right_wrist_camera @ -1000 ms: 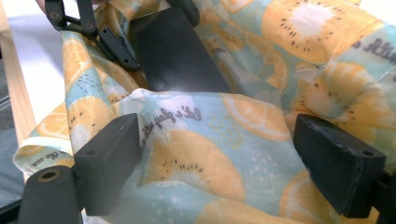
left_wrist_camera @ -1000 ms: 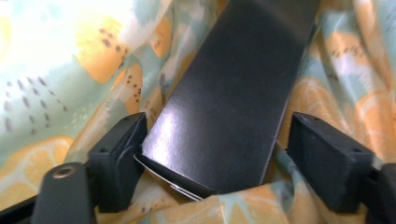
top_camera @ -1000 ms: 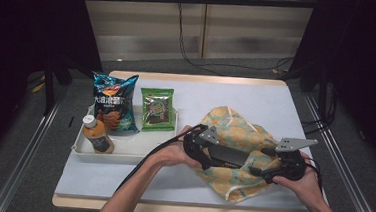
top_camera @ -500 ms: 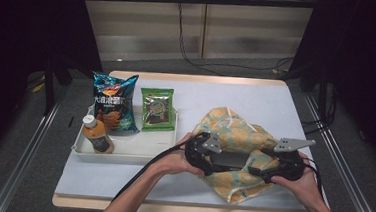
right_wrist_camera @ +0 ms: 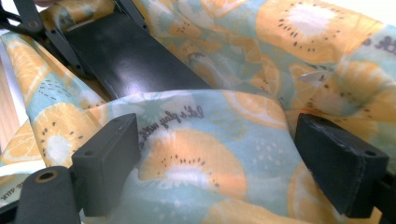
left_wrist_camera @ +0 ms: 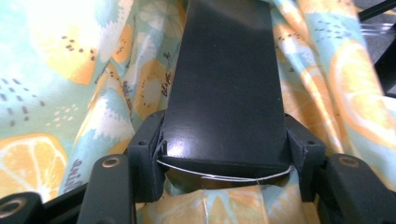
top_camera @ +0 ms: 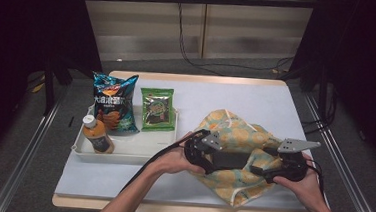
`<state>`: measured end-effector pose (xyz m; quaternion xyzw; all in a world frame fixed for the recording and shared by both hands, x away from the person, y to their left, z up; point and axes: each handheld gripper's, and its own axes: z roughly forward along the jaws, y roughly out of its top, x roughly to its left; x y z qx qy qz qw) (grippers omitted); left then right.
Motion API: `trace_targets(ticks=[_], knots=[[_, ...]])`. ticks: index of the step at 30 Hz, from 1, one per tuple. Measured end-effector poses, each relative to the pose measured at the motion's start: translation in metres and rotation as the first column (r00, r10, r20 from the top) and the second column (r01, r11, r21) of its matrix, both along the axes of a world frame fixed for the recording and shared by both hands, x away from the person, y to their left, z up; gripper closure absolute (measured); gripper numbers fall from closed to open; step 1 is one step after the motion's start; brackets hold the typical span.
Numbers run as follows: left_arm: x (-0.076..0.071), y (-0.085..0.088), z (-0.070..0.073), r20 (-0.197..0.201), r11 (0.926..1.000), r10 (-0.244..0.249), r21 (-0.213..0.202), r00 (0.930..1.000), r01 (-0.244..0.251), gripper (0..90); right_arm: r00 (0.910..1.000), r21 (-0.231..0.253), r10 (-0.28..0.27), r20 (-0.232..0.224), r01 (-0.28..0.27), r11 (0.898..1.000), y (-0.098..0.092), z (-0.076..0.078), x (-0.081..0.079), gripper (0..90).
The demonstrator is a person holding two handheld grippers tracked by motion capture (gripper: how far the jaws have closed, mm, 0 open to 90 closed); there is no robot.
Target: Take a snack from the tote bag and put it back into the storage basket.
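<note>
A cloth bag (top_camera: 239, 134) printed with orange and kiwi slices lies at the table's right front. A long black box (top_camera: 230, 159) lies in its mouth, between my two grippers. My left gripper (top_camera: 216, 157) has just been closing. Its pads now press both sides of the black box's (left_wrist_camera: 229, 79) near end, left gripper (left_wrist_camera: 224, 156). My right gripper (top_camera: 267, 170) faces it from the right. Its jaws stand wide, right gripper (right_wrist_camera: 219, 158), with the bag (right_wrist_camera: 196, 163) bulging between them. Under that cloth runs the box (right_wrist_camera: 126, 56); whether the pads squeeze it is unclear.
A white tray (top_camera: 122, 154) at the left holds a blue chips bag (top_camera: 111, 103), a green snack packet (top_camera: 157, 109) and a lying bottle (top_camera: 97, 136). The table's front edge is close under both hands. Bare tabletop lies behind the bag.
My left hand has shifted slightly at the box's left end. The right hand, the bag and the tray items have stayed where they were.
</note>
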<state>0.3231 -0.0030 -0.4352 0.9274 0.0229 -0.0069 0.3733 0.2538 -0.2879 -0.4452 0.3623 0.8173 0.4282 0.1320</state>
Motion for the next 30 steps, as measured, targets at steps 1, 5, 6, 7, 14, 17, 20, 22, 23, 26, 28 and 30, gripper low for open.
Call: trace_targets(ticks=[1, 5, 6, 7, 14, 17, 20, 22, 23, 26, 28, 30], knots=[[0.001, 0.001, 0.003, -0.008, 1.0, -0.007, -0.005, 0.9999, 0.007, 42.9, 1.0, -0.002, 0.001, 0.006, -0.001, 1.0, 0.0, 0.0, 0.0, 14.7], [0.004, 0.01, 0.013, -0.014, 0.999, 0.015, -0.042, 0.9998, -0.015, 43.3, 1.0, -0.006, -0.005, 0.008, 0.005, 1.0, -0.001, 0.003, -0.001, 14.7], [0.006, 0.013, 0.016, -0.012, 0.9988, 0.017, -0.047, 0.9998, -0.017, 43.3, 0.9998, -0.021, -0.013, 0.012, 0.013, 1.0, -0.001, 0.002, -0.002, 14.7], [0.008, 0.016, 0.018, -0.021, 0.9978, 0.034, -0.057, 0.9992, -0.035, 43.3, 0.9999, -0.026, -0.01, 0.012, 0.011, 1.0, -0.001, 0.002, -0.002, 14.7], [0.015, 0.033, 0.031, -0.039, 0.9888, 0.086, -0.119, 0.9955, -0.09, 43.4, 0.9996, -0.04, -0.013, -0.025, 0.012, 0.999, 0.001, -0.005, 0.001, 14.4], [0.016, 0.033, 0.03, -0.045, 0.9882, 0.103, -0.11, 0.9937, -0.107, 43.4, 0.9995, -0.048, -0.018, -0.028, 0.017, 0.999, 0.003, -0.005, 0.0, 15.5], [0.019, 0.032, 0.028, -0.063, 0.9859, 0.121, -0.108, 0.9907, -0.127, 43.4, 0.9998, -0.014, -0.02, 0.007, 0.02, 1.0, 0.001, 0.004, -0.003, 21.2], [0.021, 0.032, 0.027, -0.081, 0.9823, 0.136, -0.119, 0.9873, -0.145, 43.4, 0.9988, 0.019, -0.018, 0.046, 0.018, 1.0, 0.001, 0.014, -0.008, 22.5], [0.022, 0.031, 0.027, -0.08, 0.9828, 0.139, -0.112, 0.9871, -0.147, 43.4, 0.9984, 0.034, -0.017, 0.054, 0.015, 0.999, 0.001, 0.017, -0.009, 25.1], [0.022, 0.029, 0.026, -0.079, 0.9829, 0.142, -0.107, 0.9867, -0.15, 43.4, 0.997, 0.087, -0.002, 0.078, -0.005, 0.996, 0.002, 0.027, -0.012, 28.9], [0.022, 0.028, 0.027, -0.077, 0.9828, 0.141, -0.109, 0.987, -0.149, 43.4, 0.9964, 0.098, 0.017, 0.083, -0.025, 0.995, 0.006, 0.032, -0.012, 33.8], [0.022, 0.027, 0.028, -0.078, 0.9834, 0.145, -0.099, 0.9864, -0.152, 43.4, 0.9952, 0.117, 0.055, 0.081, -0.064, 0.991, 0.011, 0.033, -0.012, 37.1]])
